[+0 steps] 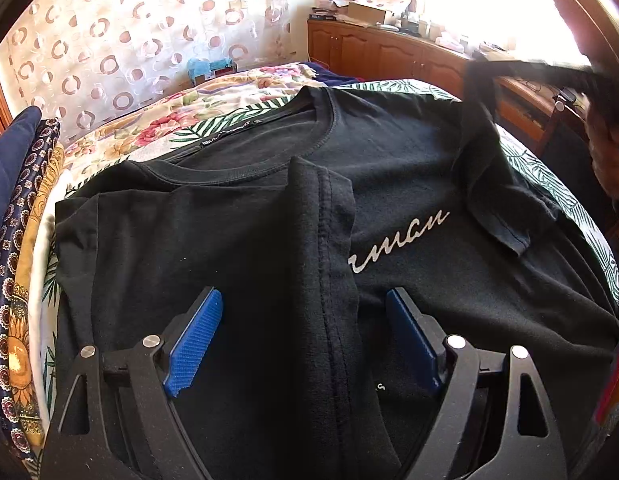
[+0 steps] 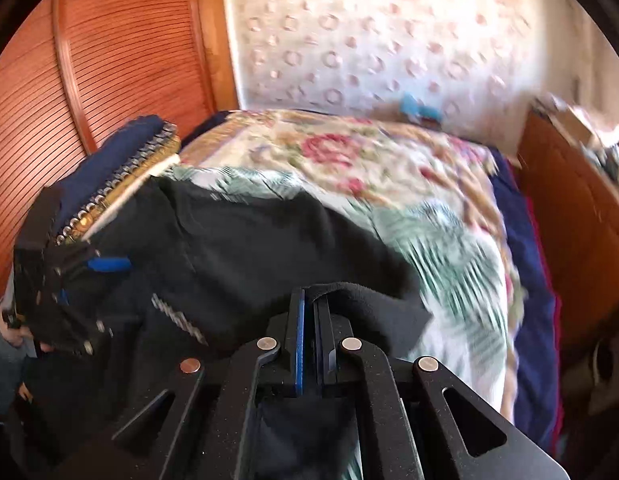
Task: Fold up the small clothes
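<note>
- Right gripper (image 2: 311, 300) clamped on a fold of black fabric, blue pads pressed together with the cloth pinched between them, jaws closed down to nearly nothing
- Held piece most likely the right-hand sleeve or side edge of the black T-shirt (image 1: 409, 184), lifted off the bed and stretched up toward the right gripper (image 1: 565, 76), blurred at the upper right of the left wrist view
- T-shirt lying spread on the bed (image 2: 449, 240), collar at the far end, hem toward the person, long axis running away from both grippers along the bed
- One side already folded in: a panel with a stitched seam lying over the middle of the shirt, covering the start of the white script lettering (image 1: 397, 244)
- Coming move judged to turn on this: the held edge lies to the right of the folded panel and needs carrying leftward across the lettering to meet or overlap it; right hand far nearer to that edge than the left
- Left gripper (image 1: 305, 336) spread wide, blue pads standing either side of the folded panel's seam, just over the cloth, gripping nothing; contact with the fabric cannot be told
- Stack of folded patterned cloths (image 1: 25, 240) beside the shirt on the left; wooden cabinet (image 1: 389, 56) beyond the bed
</note>
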Demonstrator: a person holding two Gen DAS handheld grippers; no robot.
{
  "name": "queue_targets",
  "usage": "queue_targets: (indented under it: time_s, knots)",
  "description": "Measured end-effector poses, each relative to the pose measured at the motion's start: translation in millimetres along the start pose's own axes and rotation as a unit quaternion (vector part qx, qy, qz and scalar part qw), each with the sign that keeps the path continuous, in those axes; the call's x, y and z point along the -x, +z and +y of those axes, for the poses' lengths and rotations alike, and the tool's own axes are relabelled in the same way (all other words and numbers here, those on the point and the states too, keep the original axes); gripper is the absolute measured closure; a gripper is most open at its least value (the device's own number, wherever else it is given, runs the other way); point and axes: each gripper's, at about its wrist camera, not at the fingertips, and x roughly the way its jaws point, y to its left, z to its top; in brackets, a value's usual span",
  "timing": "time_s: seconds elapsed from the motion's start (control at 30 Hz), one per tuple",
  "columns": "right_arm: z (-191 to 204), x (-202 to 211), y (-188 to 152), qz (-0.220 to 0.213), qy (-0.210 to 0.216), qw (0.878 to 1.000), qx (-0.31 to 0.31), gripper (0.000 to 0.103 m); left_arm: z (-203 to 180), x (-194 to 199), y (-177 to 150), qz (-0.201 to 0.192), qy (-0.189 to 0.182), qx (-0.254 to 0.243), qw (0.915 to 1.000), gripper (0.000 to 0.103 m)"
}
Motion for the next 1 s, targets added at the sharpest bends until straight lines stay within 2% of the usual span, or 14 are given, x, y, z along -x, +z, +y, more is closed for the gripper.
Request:
queue_targets:
  time_s: [0.2, 0.23, 0.3, 0.33, 0.37, 0.4, 0.5, 0.67, 0.73, 0.8, 0.9, 1.0]
  knots:
    - [12.7, -29.4, 27.5, -0.011, 0.044, 0.999, 0.019, 0.099, 0.4, 0.1, -0.3, 0.0, 0.0, 0.0, 1.0, 0.019]
    - [10.8, -38.2, 28.7, -0.005, 0.038, 0.999, 0.024, 0.099, 0.3, 0.0, -0.1, 0.0, 0.0, 0.0, 1.0, 0.019]
    - [2.2, -55.7, 30.1, 0.014, 0.019, 0.999, 0.029, 0.084, 0.6, 0.1, -0.2, 0.0, 0.0, 0.0, 1.0, 0.019]
    - [-4.4, -59.8, 28.7, 0.016, 0.009, 1.0, 0.025, 0.065, 0.4, 0.0, -0.1, 0.0, 0.0, 0.0, 1.0, 0.019]
    - [-9.8, -61.2, 27.2, 0.017, 0.002, 1.0, 0.019, 0.051, 0.6, 0.0, -0.2, 0.0, 0.0, 0.0, 1.0, 0.019]
    - [-12.5, -62.4, 29.5, 0.018, -0.003, 1.0, 0.013, 0.048, 0.8, 0.1, -0.3, 0.0, 0.0, 0.0, 1.0, 0.019]
    - [-21.7, -64.1, 25.1, 0.024, -0.026, 0.999, -0.007, 0.048, 1.0, 0.4, -0.4, 0.0, 0.0, 0.001, 1.0, 0.019]
    - [-4.6, -47.6, 3.5, 0.032, -0.02, 0.999, -0.016, 0.048, 1.3, 0.8, -0.3, -0.001, 0.003, 0.002, 1.0, 0.019]
    - [7.7, -36.2, -8.0, 0.034, -0.008, 0.999, -0.006, 0.048, 3.8, 2.4, -0.3, -0.003, 0.013, 0.008, 0.9999, 0.018]
    - [11.5, -26.0, -20.3, 0.034, -0.015, 0.999, -0.004, 0.048, 6.8, 9.0, -0.6, -0.018, 0.023, 0.016, 0.9995, 0.019]
    - [3.5, -4.8, -40.6, 0.035, -0.028, 0.999, -0.023, 0.048, 4.7, 21.7, -0.3, -0.03, -0.011, 0.036, 0.9988, 0.025]
    - [-9.8, 22.1, -54.2, 0.026, -0.038, 0.998, -0.054, 0.048, -14.6, 34.6, 1.2, -0.039, -0.053, 0.029, 0.9974, 0.031]
